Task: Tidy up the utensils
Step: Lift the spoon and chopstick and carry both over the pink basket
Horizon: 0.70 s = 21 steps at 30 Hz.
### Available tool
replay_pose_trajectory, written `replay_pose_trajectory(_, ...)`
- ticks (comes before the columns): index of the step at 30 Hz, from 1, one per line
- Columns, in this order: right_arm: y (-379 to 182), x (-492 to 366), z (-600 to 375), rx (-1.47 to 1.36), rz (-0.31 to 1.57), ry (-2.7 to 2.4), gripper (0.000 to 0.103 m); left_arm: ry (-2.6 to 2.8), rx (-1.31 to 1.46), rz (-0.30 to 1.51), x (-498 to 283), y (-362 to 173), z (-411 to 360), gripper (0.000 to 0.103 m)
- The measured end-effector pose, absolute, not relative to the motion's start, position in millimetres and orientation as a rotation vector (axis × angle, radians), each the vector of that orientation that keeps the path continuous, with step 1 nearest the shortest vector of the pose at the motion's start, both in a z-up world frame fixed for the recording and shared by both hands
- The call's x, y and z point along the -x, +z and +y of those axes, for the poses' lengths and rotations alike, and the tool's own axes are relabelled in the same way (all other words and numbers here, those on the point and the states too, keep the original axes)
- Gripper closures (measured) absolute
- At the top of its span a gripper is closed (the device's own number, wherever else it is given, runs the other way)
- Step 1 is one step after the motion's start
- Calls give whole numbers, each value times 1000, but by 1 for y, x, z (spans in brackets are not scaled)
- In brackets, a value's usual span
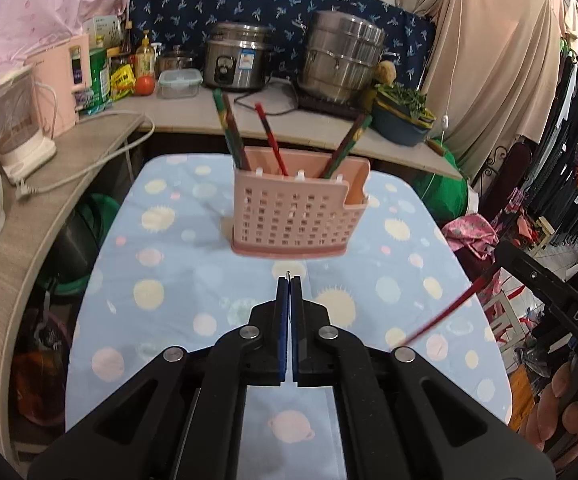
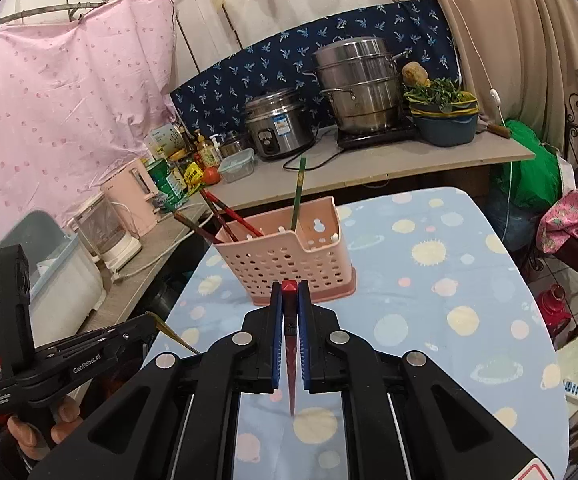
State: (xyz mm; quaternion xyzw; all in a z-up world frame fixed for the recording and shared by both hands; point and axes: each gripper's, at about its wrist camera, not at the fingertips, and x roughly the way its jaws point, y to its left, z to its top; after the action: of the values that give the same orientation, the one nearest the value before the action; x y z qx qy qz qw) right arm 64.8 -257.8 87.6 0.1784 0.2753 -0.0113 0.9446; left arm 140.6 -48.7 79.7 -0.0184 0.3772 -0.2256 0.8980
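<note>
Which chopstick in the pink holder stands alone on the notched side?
The green chopstick. It stands by itself near the notch of the pink holder, while the red and dark chopsticks lean together at the other end.

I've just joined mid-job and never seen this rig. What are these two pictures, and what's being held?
There is no robot: a person holds a two-finger gripper in each hand, each with a camera looking along its fingers. One picture is from the left gripper, the other from the right gripper. On the blue tablecloth stands a pink basket with chopsticks in it. The right gripper is shut on a red chopstick, the left on a thin yellowish chopstick.
</note>
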Motion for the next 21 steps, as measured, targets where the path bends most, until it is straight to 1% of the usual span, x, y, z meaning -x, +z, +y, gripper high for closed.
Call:
replay_pose_trajectory(13, 168, -136, -275, -336, 373, -25, 96, -424, 8, 607, -210, 162, -68, 103)
replay_pose_trajectory(17, 193, -164, -280, -336, 312, -34, 96, -402, -1, 581, -234, 176, -71, 103)
replay_pose_trajectory(21, 209, -189, -280, -322, 270, -54, 96, -376, -23, 589, -252, 174, -75, 102)
